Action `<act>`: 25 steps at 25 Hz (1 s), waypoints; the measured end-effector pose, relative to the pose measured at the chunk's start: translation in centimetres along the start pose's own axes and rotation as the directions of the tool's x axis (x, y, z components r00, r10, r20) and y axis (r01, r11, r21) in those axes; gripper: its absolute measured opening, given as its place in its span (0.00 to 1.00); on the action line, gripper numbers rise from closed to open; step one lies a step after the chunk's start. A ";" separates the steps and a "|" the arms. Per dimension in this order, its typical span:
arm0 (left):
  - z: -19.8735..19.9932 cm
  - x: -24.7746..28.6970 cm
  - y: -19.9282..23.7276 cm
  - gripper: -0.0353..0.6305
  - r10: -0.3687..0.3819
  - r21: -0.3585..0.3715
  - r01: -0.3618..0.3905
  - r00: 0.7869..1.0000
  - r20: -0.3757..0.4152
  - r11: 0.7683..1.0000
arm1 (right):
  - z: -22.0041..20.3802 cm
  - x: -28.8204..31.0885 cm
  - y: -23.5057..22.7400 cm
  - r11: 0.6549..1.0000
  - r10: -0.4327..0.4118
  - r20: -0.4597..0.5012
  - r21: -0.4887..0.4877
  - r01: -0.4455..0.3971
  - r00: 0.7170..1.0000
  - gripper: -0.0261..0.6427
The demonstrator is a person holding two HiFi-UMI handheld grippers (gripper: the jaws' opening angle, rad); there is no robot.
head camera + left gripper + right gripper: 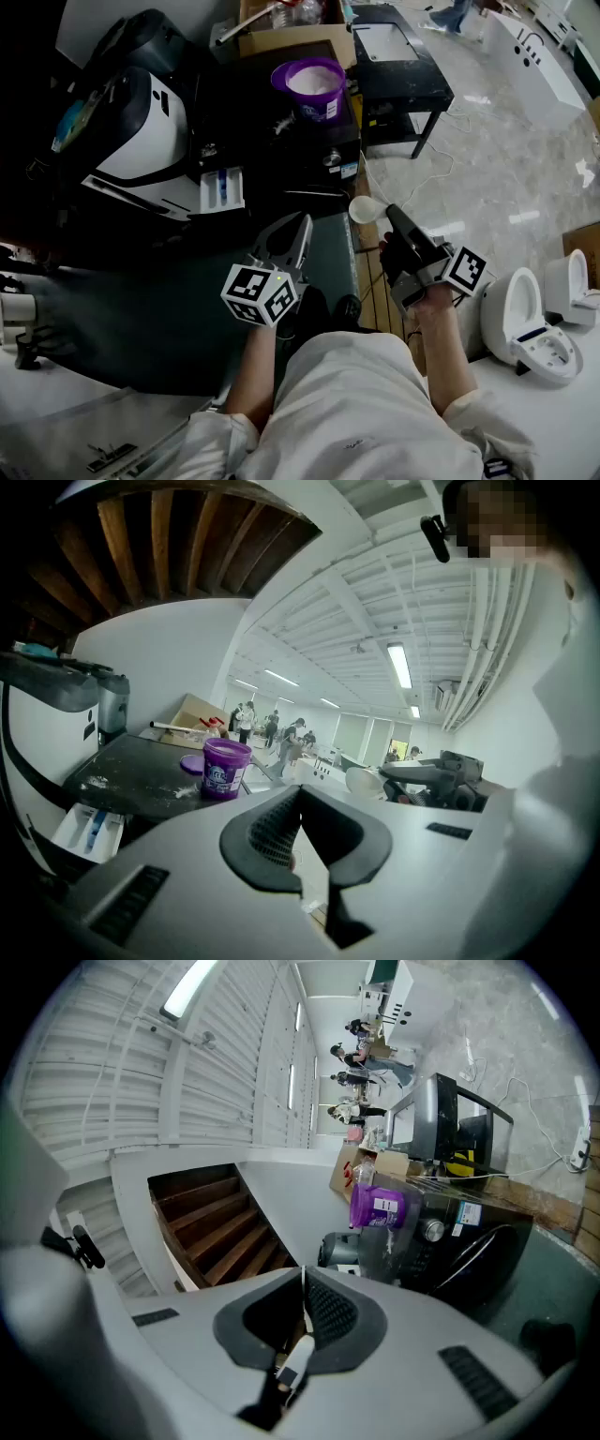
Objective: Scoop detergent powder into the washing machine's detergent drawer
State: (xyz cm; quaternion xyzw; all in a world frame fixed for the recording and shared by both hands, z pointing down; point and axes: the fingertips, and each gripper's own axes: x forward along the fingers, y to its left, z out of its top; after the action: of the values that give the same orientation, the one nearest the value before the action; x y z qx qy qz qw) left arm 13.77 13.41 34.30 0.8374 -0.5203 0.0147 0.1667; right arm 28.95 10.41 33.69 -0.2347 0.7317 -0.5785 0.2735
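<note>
Person's white-clothed lap [366,412] fills the foreground, with both grippers held out ahead of it. Left gripper [302,227] has its jaws together on nothing. Right gripper [396,219] pinches the handle of a white scoop [364,208], whose long axis runs up-left, bowl end toward the black washing machine [281,141]. Beyond, well left of the scoop, the white detergent drawer [222,189] stands pulled out. Farther back, an open purple detergent tub [314,86] sits atop the machine.
</note>
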 end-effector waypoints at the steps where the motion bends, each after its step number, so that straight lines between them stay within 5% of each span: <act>1: 0.0 -0.1 0.0 0.08 0.002 0.008 -0.002 1.000 -0.001 1.000 | 0.0 -0.1 0.0 1.000 -0.002 -0.001 -0.006 0.002 1.000 0.05; 25: 0.9 1.7 2.9 0.08 -0.022 0.018 0.022 0.999 -0.026 1.000 | 1.5 3.0 0.4 0.999 -0.005 0.035 -0.039 0.006 0.999 0.05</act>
State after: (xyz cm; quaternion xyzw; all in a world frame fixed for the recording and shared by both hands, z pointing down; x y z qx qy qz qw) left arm 11.82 10.53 34.55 0.8444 -0.5087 0.0286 0.1658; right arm 27.67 7.44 32.69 -0.2519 0.7375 -0.5606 0.2800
